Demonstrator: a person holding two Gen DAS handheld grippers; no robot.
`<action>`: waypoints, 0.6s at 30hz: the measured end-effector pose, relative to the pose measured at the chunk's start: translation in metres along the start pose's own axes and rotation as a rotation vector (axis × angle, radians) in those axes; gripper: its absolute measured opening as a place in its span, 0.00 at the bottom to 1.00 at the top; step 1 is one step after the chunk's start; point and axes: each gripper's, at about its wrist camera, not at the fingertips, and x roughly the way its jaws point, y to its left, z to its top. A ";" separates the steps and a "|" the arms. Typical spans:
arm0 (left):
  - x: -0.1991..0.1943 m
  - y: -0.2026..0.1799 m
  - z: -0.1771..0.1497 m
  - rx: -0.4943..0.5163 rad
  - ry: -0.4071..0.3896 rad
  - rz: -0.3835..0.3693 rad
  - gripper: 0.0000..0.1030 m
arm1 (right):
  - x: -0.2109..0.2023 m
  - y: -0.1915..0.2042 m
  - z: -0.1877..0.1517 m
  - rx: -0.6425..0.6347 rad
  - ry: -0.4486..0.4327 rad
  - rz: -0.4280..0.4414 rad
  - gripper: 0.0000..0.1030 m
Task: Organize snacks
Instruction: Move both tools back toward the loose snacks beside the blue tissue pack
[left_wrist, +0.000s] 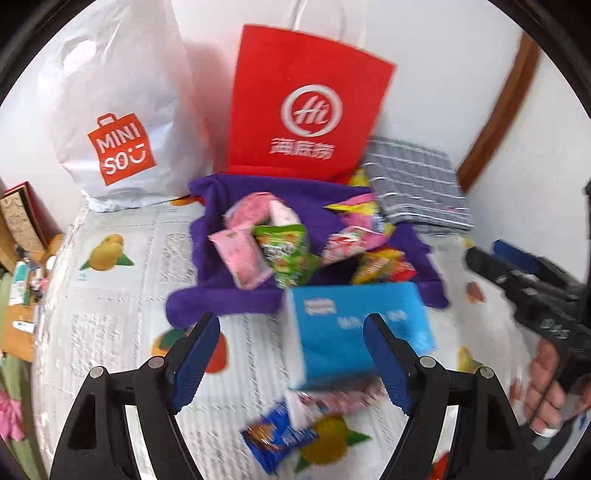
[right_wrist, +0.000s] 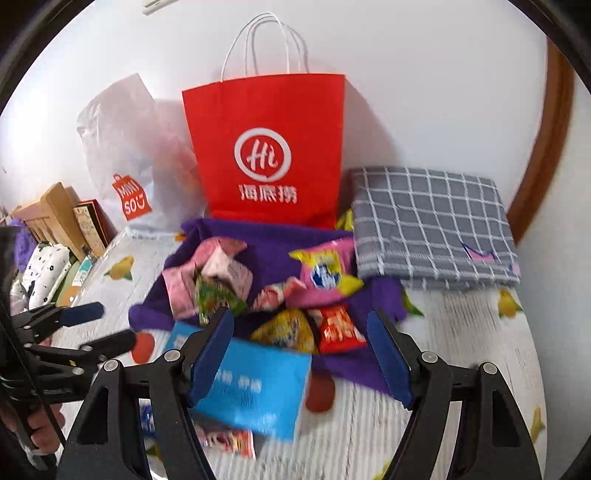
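Several snack packets, pink (left_wrist: 240, 254), green (left_wrist: 284, 251), yellow (right_wrist: 288, 328) and red (right_wrist: 338, 328), lie heaped on a purple cloth (left_wrist: 221, 295). A blue box (left_wrist: 332, 350) rests at the cloth's near edge, on top of a red-and-white packet. A blue cookie packet (left_wrist: 273, 439) lies in front of it. My left gripper (left_wrist: 291, 325) hovers open just above the blue box, with its pads clear of the box. Beside it, my right gripper (right_wrist: 300, 315) is open over the yellow and red packets and holds nothing. Each gripper shows at the edge of the other's view.
A red paper bag (left_wrist: 306, 103) and a white MINISO bag (left_wrist: 118, 110) stand against the wall behind the cloth. A folded grey checked cloth (right_wrist: 428, 221) lies at the back right. The table wears a fruit-print cover (left_wrist: 110, 295). Boxes and clutter sit past its left edge.
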 end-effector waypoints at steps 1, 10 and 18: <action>-0.005 -0.001 -0.005 0.009 -0.005 -0.025 0.76 | -0.004 0.000 -0.006 -0.002 -0.002 -0.002 0.73; -0.030 0.003 -0.037 -0.008 -0.031 -0.053 0.74 | -0.035 0.011 -0.054 -0.007 -0.049 0.006 0.68; -0.038 0.033 -0.064 -0.047 -0.022 -0.018 0.74 | -0.027 0.033 -0.091 -0.009 -0.033 0.075 0.64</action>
